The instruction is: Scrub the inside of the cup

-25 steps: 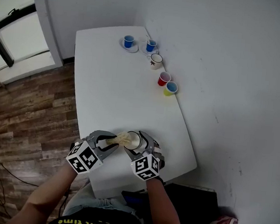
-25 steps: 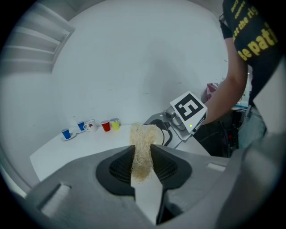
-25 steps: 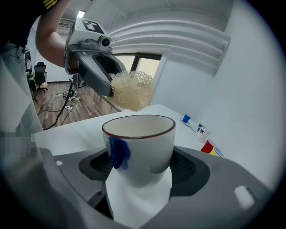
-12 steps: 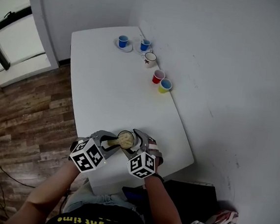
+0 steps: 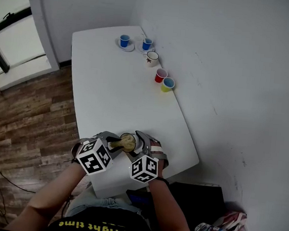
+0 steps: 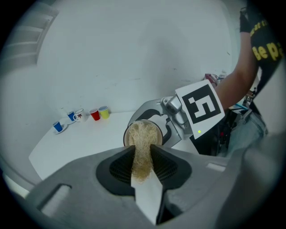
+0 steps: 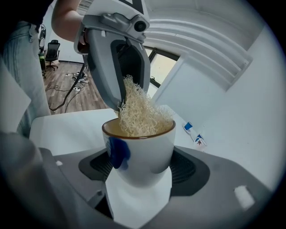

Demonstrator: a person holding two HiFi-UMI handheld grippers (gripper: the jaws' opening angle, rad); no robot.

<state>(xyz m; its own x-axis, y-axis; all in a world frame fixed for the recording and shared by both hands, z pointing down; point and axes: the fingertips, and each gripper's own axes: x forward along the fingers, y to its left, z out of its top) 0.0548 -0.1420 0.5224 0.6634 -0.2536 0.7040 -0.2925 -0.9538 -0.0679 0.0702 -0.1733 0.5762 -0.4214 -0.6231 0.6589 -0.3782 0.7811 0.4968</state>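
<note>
At the near end of the white table (image 5: 116,94), the right gripper (image 7: 140,165) has its jaws spread wide and pressed against the two sides of a white cup (image 7: 147,152) with a brown rim and a blue mark on its wall, so the cup sits clamped between the pads. From the head view it lies over the table's near edge; whether its base touches the tabletop cannot be told. The left gripper (image 6: 142,154) has its jaws drawn close together on a straw-coloured fibrous scrubber (image 6: 142,147), pinching the near end of the wad. The far end of the scrubber reaches into the mouth of the cup and fills most of the opening, with loose strands standing above the rim. The two grippers meet nose to nose, the left one angled down toward the cup's mouth, and the marker cube (image 6: 201,105) on the right gripper faces the left gripper's camera. Along the far right side of the table, well apart from the work, stand two blue cups (image 5: 124,40) on saucers, a white mug (image 5: 151,58), a red cup (image 5: 160,75) and a yellow cup (image 5: 168,84) in a row beside the wall. Wood floor (image 5: 28,106) shows to the left of the table.
</note>
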